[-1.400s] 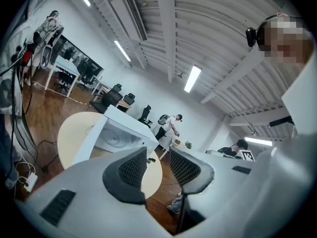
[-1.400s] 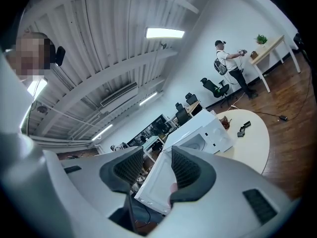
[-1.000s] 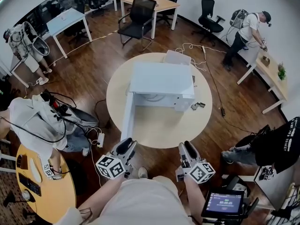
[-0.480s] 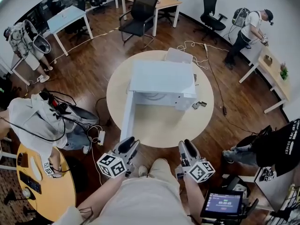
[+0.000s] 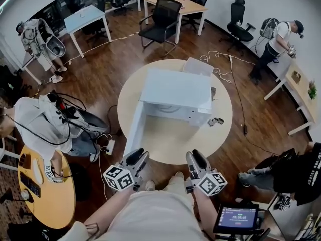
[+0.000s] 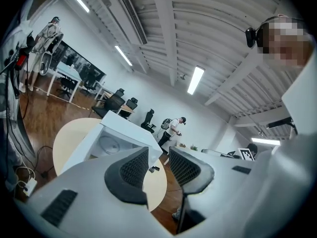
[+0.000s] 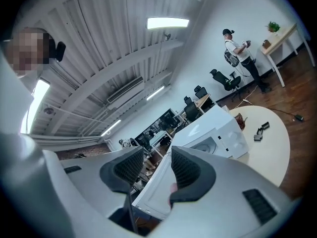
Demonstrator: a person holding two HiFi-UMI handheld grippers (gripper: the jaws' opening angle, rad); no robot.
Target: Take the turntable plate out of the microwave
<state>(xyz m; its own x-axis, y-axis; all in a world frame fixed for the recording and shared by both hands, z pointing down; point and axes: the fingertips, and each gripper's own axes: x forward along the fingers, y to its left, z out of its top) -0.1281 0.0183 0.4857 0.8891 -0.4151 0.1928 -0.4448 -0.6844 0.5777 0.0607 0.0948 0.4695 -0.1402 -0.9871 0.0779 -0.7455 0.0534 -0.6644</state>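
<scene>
- Looking down from the head camera, a round beige table (image 5: pixel 170 143) stands on a dark wooden floor (image 5: pixel 100 79), with a white microwave (image 5: pixel 175 92) sitting on it.
- The microwave door (image 5: pixel 134 129) is swung wide open, and its free end points toward the person at the table's near left.
- The turntable plate (image 6: pixel 110 144) lies flat inside the microwave cavity. It shows as a pale disc in the left gripper view, and the microwave's top hides it in the head view.
- The left gripper (image 5: pixel 135 159) is held by the table's near edge, close to the end of the open door. Its jaws stand apart with nothing between them.
- The right gripper (image 5: pixel 194 159) is held at the table's near edge, well apart from the microwave. Its jaws are also parted and grip nothing.
- Two small dark objects (image 5: pixel 216 121) lie on the table just right of the microwave.
- Other people (image 5: pixel 40 124) are around the room's edges, away from the table.
</scene>
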